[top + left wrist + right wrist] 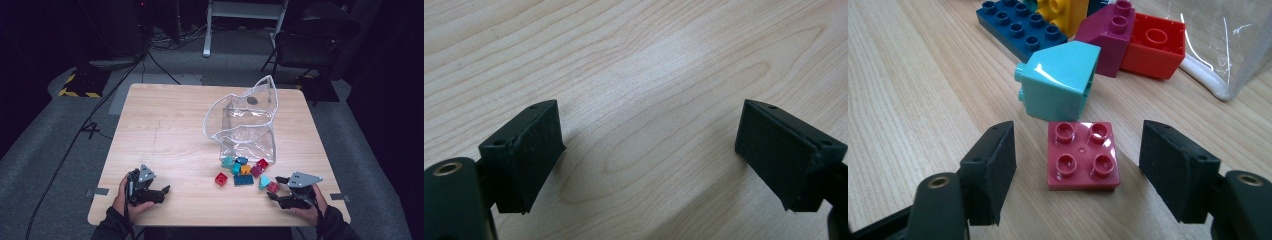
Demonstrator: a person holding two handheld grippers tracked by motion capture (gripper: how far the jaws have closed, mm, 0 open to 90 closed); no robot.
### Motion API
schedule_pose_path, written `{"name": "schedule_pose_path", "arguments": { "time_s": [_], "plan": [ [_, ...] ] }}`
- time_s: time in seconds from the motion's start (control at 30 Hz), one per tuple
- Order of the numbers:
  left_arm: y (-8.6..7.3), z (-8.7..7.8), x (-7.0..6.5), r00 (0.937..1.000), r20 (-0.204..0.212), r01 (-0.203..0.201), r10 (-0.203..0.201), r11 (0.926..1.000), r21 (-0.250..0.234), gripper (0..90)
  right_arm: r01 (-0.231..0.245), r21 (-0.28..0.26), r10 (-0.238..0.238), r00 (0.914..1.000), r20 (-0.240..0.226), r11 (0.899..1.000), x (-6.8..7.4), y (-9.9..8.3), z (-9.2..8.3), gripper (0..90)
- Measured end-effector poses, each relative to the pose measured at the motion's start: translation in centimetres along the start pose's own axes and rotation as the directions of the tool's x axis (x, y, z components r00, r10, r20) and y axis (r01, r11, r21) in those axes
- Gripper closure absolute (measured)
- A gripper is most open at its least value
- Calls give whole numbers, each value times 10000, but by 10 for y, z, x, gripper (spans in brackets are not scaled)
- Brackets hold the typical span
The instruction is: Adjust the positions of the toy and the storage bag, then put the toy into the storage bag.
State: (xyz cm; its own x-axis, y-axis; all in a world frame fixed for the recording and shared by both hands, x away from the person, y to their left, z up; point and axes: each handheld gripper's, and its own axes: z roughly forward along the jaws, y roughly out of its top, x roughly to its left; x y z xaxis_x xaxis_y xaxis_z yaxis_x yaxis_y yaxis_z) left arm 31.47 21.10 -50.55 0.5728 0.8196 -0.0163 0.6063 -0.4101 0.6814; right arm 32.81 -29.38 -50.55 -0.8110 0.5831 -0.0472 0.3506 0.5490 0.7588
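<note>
We've got the right gripper (1078, 167) wide around the pink brick (1083, 155), not pinching yet; next, close squarely; left gripper (649, 155) open, empty.

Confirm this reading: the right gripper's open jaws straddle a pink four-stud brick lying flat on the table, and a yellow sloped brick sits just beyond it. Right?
One thing is off: the sloped brick just beyond the pink brick is light turquoise, not yellow, as the right gripper view shows. The rest holds: the right gripper has its jaws open on either side of the pink brick, not touching it, and the brick lies flat on the table.
</note>
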Motion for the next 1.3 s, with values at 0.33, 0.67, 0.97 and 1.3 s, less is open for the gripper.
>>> {"name": "schedule_pose_path", "arguments": {
  "time_s": [0.33, 0.67, 0.97, 1.3],
  "plan": [
    [0, 0, 1, 10000, 47, -51, 51, 10000, 1, 121, -159, -88, 156, 9991, -383, 9998, -5, -2, -3, 563],
    [0, 0, 1, 10000, 46, -57, 57, 10000, 8, 121, -270, -116, 274, 9990, 343, 9996, -15, -4, -6, 597],
    [-1, 0, 0, 9999, 113, -123, 123, 9999, -10, 129, -932, -745, 1002, 9902, 970, 9929, -30, -6, -20, 597],
    [0, 0, 1, 9997, 188, -151, 150, 9999, 14, 127, -1257, -1457, 1451, 9807, 1310, 9813, -39, -4, -33, 597]
  ]
}}
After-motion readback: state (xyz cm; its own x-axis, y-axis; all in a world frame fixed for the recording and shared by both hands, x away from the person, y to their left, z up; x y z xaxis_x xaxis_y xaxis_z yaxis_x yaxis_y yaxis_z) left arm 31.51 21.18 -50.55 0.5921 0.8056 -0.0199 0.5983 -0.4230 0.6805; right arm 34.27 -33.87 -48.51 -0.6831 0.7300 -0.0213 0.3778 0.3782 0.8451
